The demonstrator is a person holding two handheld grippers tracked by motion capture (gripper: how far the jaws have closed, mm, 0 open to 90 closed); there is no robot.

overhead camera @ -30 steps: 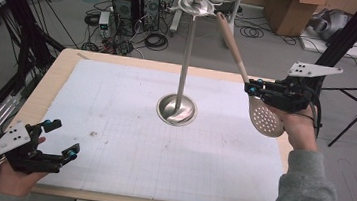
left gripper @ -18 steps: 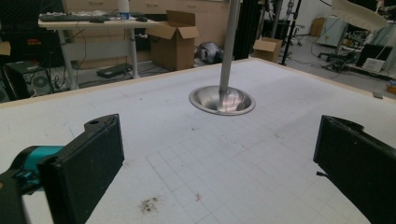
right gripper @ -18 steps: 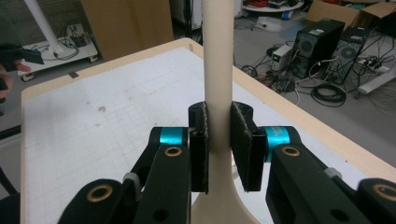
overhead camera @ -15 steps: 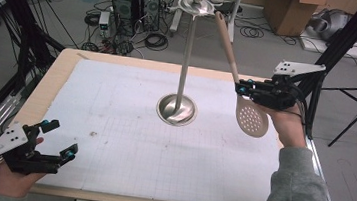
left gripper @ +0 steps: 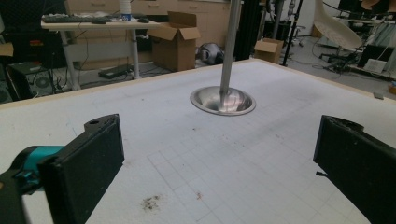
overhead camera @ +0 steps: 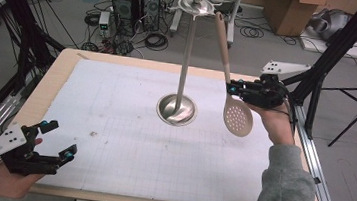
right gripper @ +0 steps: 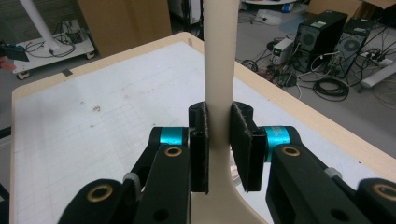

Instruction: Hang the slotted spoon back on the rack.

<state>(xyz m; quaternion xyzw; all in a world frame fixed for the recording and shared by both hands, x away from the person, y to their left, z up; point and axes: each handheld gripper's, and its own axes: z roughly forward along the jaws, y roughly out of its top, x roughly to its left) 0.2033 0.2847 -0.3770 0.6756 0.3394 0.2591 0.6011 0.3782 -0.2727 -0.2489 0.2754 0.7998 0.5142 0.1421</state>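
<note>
From the high view I have the right tongs [overhead camera: 230, 87] clamped on the handle of the slotted spoon [overhead camera: 237, 118], just above its perforated bowl, over the right side of the worktop [overhead camera: 113, 124]. The spoon hangs bowl-down and tilted, its handle rising up and leftward toward the top of the metal stand [overhead camera: 186, 56], whose round base sits near the middle of the worktop. Whether the handle's tip touches the stand's top ring I cannot tell.

The right gripper view gives me what the overhead cannot: both black pads pressed flat against the cream handle [right gripper: 218, 70], one on either side, with the handle running straight up between them and widening below.

My left tongs [overhead camera: 56, 140] rest at the near left corner of the worktop, jaws wide with nothing between them. The left gripper view confirms the gap, with bare gridded surface between the jaws, and looks level across to the stand's base [left gripper: 223, 100] and pole, with a sliver of the spoon's bowl [left gripper: 336, 28] high at the right.
</note>
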